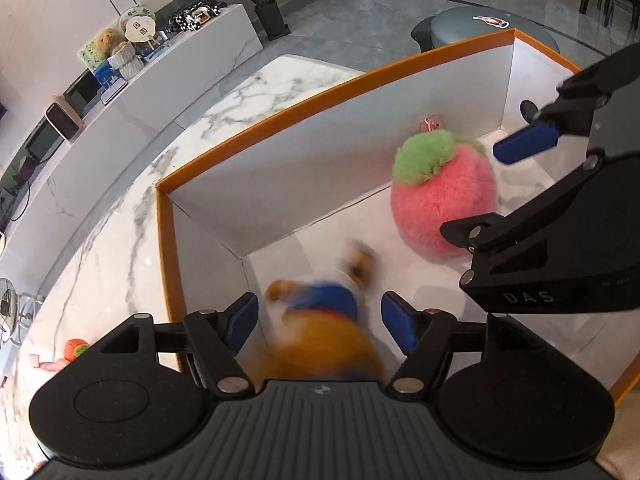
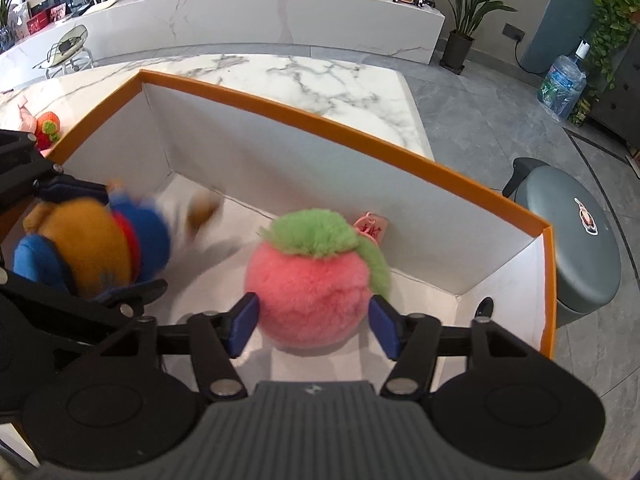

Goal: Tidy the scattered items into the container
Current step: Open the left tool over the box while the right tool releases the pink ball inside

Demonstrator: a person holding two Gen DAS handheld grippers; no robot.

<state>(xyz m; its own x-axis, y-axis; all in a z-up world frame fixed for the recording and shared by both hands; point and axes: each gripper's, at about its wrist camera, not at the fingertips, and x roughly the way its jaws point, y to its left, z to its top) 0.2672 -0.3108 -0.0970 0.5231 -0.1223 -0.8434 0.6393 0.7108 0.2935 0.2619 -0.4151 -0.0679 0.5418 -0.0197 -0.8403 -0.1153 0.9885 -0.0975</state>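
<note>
An orange-rimmed box (image 1: 280, 112) with white walls stands on the marble table. My left gripper (image 1: 320, 320) hangs open over its near-left corner, and a motion-blurred brown plush toy in blue clothes (image 1: 320, 340) is loose between its blue pads. A fluffy pink ball with a green top (image 2: 308, 280) rests on the box floor. My right gripper (image 2: 314, 320) is open with its pads either side of the ball. Outside the box (image 2: 320, 124), a small red-orange knitted toy (image 2: 48, 128) lies on the table, seen also as a knitted toy (image 1: 76, 349) in the left wrist view.
A pink tag (image 2: 372, 228) leans on the box's far wall. The marble table (image 2: 320, 80) extends beyond the box. A grey round stool (image 2: 572, 232) stands to the right on the floor, with a water bottle (image 2: 562, 84) and potted plant (image 2: 460, 40) farther back.
</note>
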